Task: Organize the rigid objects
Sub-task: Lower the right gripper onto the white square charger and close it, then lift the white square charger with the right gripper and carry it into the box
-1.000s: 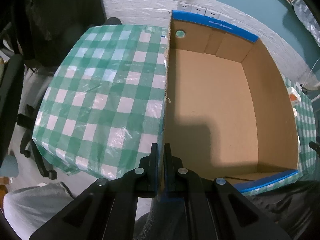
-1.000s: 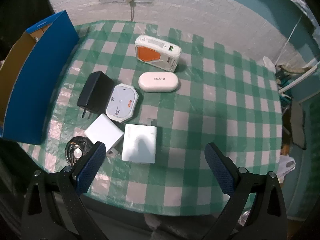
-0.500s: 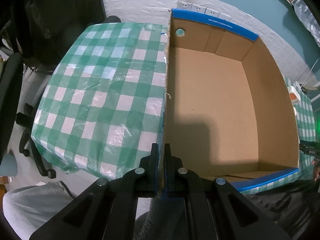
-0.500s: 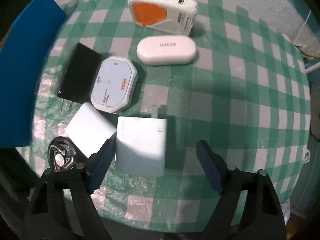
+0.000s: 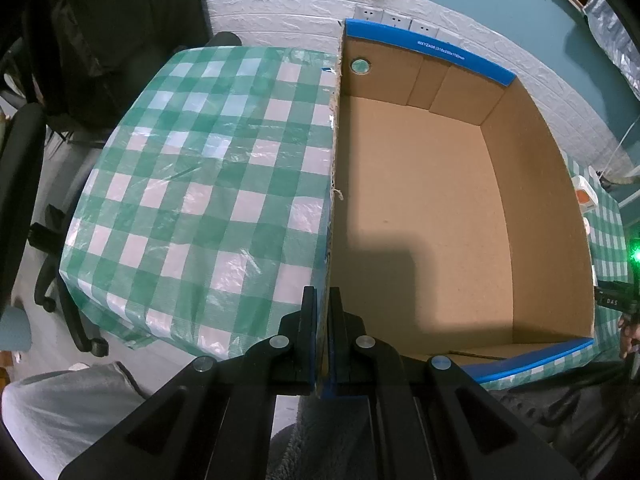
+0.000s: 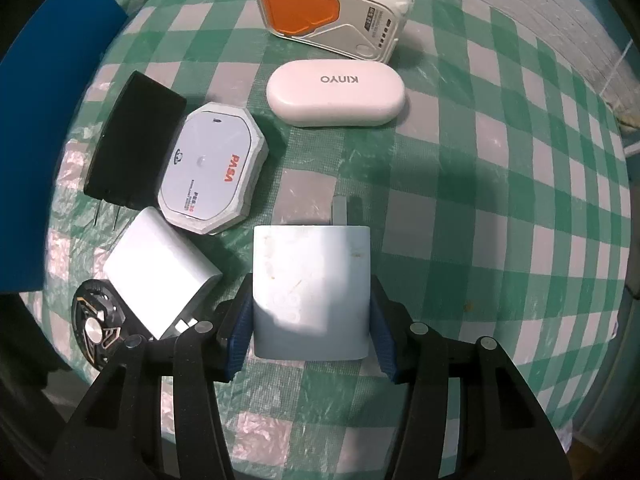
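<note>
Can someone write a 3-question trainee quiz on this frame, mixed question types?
1. True or false: the cardboard box has nothing in it.
2. What do the left tongs clamp? A) the box's side wall B) the tablecloth C) a charger
3. Fill in: the right tongs straddle the white ____, one finger on each side of it.

Key: 1 true; 2 A; 3 charger. The black plug, the octagonal charger, the oval case and the orange-and-white power bank lie on the tablecloth, ungripped.
</note>
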`<act>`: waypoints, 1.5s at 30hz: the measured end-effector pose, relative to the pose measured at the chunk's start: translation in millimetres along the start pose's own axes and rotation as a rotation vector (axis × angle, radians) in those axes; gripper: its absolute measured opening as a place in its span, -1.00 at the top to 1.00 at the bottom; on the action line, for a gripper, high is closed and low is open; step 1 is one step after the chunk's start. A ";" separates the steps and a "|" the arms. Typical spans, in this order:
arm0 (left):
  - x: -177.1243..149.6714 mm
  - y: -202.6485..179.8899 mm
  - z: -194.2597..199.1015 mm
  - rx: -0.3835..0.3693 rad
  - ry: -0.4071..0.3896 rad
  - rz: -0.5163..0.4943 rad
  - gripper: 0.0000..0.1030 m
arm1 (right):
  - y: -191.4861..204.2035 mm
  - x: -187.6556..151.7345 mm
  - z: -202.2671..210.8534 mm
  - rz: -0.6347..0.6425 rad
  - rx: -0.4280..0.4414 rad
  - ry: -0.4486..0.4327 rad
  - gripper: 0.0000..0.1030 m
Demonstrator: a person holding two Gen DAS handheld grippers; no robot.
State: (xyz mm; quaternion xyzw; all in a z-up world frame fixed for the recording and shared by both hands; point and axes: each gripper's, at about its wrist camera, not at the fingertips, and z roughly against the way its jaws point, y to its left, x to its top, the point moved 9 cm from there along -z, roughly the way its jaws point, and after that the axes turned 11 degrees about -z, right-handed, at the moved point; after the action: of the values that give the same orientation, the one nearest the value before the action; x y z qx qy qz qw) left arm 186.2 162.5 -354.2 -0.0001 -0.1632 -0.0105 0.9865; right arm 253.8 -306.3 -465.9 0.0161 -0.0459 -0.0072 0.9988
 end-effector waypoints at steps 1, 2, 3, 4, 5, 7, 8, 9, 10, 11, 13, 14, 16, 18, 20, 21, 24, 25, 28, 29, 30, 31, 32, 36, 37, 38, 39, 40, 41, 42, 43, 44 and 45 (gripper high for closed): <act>0.2 -0.4 -0.1 0.000 0.001 -0.002 0.92 | 1.1 1.0 -0.2 0.005 -0.003 -0.007 -0.01; 0.4 -0.3 -0.2 0.002 0.001 -0.003 0.92 | 4.0 4.7 2.0 0.013 -0.007 -0.016 -0.01; 0.1 -0.4 -0.5 0.002 0.002 -0.003 0.92 | 9.0 1.9 6.6 0.023 -0.016 -0.024 -0.01; 0.1 -0.6 -0.5 0.000 0.001 -0.002 0.92 | 12.5 0.5 7.9 0.033 -0.026 -0.028 -0.01; 0.0 -0.9 -0.4 0.000 0.001 -0.001 0.92 | 15.3 -0.3 8.6 0.037 -0.027 -0.030 -0.01; -0.3 -1.8 -0.7 -0.001 0.001 -0.001 0.92 | 22.0 -4.5 12.8 0.045 -0.017 -0.035 -0.01; -0.3 -1.5 -0.6 0.000 0.001 0.000 0.92 | 24.4 -4.2 14.4 0.046 -0.011 -0.038 -0.01; -0.3 -2.0 -0.6 0.001 -0.001 -0.001 0.92 | 27.1 -4.1 16.5 0.047 -0.006 -0.041 -0.01; 0.1 -1.7 -0.6 0.003 -0.001 -0.002 0.92 | 29.4 -3.4 18.6 0.046 -0.005 -0.042 -0.01; -0.1 -1.3 -0.2 0.004 -0.002 -0.003 0.92 | 32.2 -0.6 23.0 0.043 -0.003 -0.045 -0.01; -0.2 -1.5 0.2 0.006 -0.005 -0.005 0.92 | 37.2 1.2 31.6 0.036 0.005 -0.050 -0.01; -0.4 -1.4 0.3 0.007 -0.005 -0.006 0.92 | 39.4 2.6 34.6 0.034 0.009 -0.052 -0.01; -0.1 -1.4 1.5 0.006 -0.009 -0.005 0.92 | 46.6 6.1 42.7 0.039 0.025 -0.059 -0.01; 0.2 -0.8 1.9 0.004 -0.009 -0.004 0.92 | 52.4 9.2 51.6 0.047 0.037 -0.069 -0.01; 0.3 -0.6 2.4 0.006 -0.010 -0.005 0.92 | 60.7 14.4 60.7 0.054 0.042 -0.076 -0.01; 0.5 -0.5 2.5 0.006 -0.011 -0.006 0.92 | 64.4 16.6 65.0 0.055 0.043 -0.076 -0.01; 0.8 0.3 2.7 0.008 -0.016 -0.009 0.92 | 79.6 27.2 78.5 0.064 0.053 -0.087 -0.01; 1.0 -0.2 2.7 0.006 -0.020 -0.008 0.92 | 81.1 22.6 84.6 0.067 0.058 -0.091 -0.01; 0.9 -0.6 3.4 0.005 -0.023 -0.008 0.92 | 96.7 20.7 100.6 0.080 0.076 -0.099 -0.01; 1.1 -0.6 3.5 0.004 -0.023 -0.008 0.92 | 99.1 18.7 106.7 0.084 0.084 -0.101 -0.01; 1.2 -0.2 3.3 0.004 -0.024 -0.009 0.92 | 95.3 13.8 109.4 0.090 0.093 -0.103 -0.01; 1.4 -0.4 3.4 0.003 -0.024 -0.010 0.92 | 95.2 14.4 112.4 0.098 0.103 -0.108 -0.01; 1.4 -1.1 3.5 0.002 -0.024 -0.011 0.92 | 86.5 14.7 121.4 0.105 0.111 -0.112 -0.01; 1.8 -2.4 3.4 -0.005 -0.024 -0.014 0.92 | 115.6 18.6 141.4 0.149 0.135 -0.135 -0.01; 1.8 -3.0 3.4 -0.005 -0.024 -0.015 0.92 | 126.9 21.3 147.8 0.164 0.146 -0.141 -0.01; 1.7 -3.4 3.4 -0.006 -0.024 -0.016 0.92 | 135.6 22.5 151.4 0.175 0.156 -0.146 -0.01; 1.6 -2.9 3.2 -0.007 -0.024 -0.016 0.92 | 145.6 24.5 155.7 0.191 0.165 -0.149 -0.01; 1.7 -3.6 3.3 -0.005 -0.023 -0.016 0.92 | 158.7 27.1 159.6 0.212 0.172 -0.153 -0.01; 1.7 -3.7 3.1 -0.006 -0.022 -0.017 0.92 | 169.1 29.2 163.1 0.228 0.177 -0.158 -0.01; 1.4 -3.1 2.7 -0.008 -0.020 -0.017 0.92 | 180.2 30.9 166.5 0.248 0.180 -0.161 -0.01; 1.4 -3.4 2.4 -0.009 -0.019 -0.017 0.92 | 193.9 33.0 170.4 0.269 0.184 -0.165 -0.01; 1.4 -4.0 2.2 -0.010 -0.019 -0.017 0.92 | 204.2 34.7 172.4 0.284 0.188 -0.169 -0.01; 1.1 -3.4 1.8 -0.010 -0.017 -0.017 0.92 | 215.9 36.3 173.9 0.302 0.193 -0.170 -0.01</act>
State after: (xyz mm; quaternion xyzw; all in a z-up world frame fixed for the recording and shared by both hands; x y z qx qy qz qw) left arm 186.6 159.0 -352.2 -0.0039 -0.1715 -0.0195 0.9850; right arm 276.7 -96.5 -282.4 0.1038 -0.1327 0.1459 0.9749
